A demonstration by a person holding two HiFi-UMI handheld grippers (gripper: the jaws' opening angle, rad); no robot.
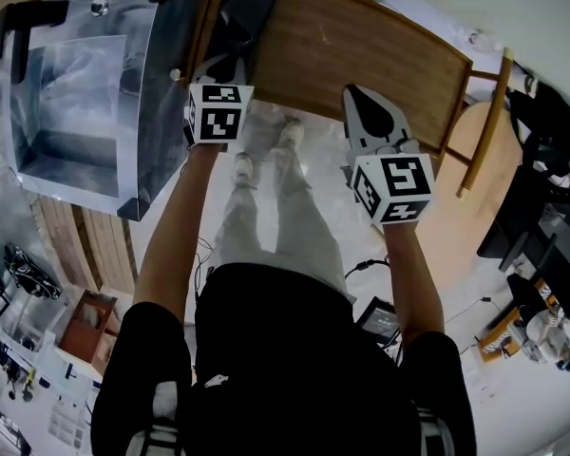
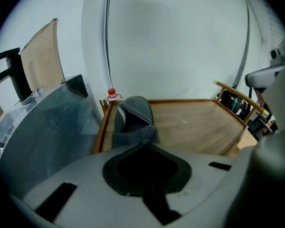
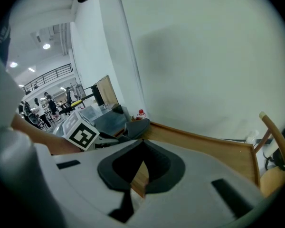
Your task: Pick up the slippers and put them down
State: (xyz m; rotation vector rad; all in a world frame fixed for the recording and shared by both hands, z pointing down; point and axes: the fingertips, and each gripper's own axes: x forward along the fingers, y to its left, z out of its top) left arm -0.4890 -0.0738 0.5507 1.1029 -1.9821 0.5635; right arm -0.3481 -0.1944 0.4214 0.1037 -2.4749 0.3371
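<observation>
We clench left gripper (image 2: 145,144) on slipper (image 2: 133,115) heel — long axis runs straight ahead along table (image 2: 194,122) edge; right gripper (image 3: 141,144) closed, empty, well aside.

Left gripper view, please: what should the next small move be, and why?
Probably lift the left gripper a little, straight up. Its jaws look shut on the near end of the grey slipper, which lies at the left edge of the wooden table, so the grasp seems made.
</observation>
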